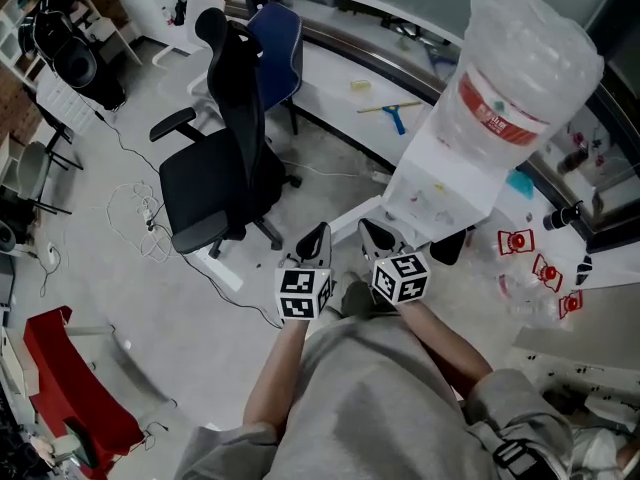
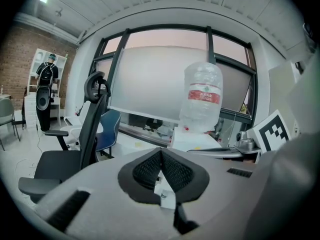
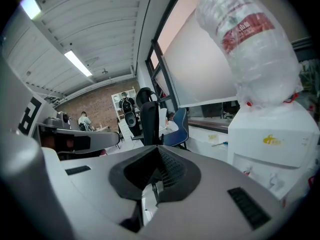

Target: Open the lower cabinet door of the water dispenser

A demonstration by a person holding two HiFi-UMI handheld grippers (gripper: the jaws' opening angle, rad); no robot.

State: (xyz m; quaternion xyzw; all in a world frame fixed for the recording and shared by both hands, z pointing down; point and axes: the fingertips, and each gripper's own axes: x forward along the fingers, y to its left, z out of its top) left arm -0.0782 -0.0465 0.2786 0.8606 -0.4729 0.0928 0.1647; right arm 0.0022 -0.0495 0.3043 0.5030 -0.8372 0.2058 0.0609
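Observation:
A white water dispenser (image 1: pixel 440 183) stands ahead of me on the right, with a big clear bottle (image 1: pixel 520 68) upside down on top. From the head view its lower cabinet door is hidden. My left gripper (image 1: pixel 313 243) and right gripper (image 1: pixel 378 238) hang side by side close to my body, a short way in front of the dispenser and touching nothing. Both are shut with nothing between the jaws. The left gripper view shows the bottle (image 2: pixel 202 101) ahead. In the right gripper view the dispenser's white body (image 3: pixel 272 139) and bottle (image 3: pixel 250 39) fill the right side.
A black office chair (image 1: pixel 215 173) stands just left of the grippers, a blue chair (image 1: pixel 278 40) behind it. Cables (image 1: pixel 140 213) trail over the floor at left. A red case (image 1: pixel 70 388) lies at lower left. Red-marked items (image 1: pixel 535 268) sit on the floor right of the dispenser.

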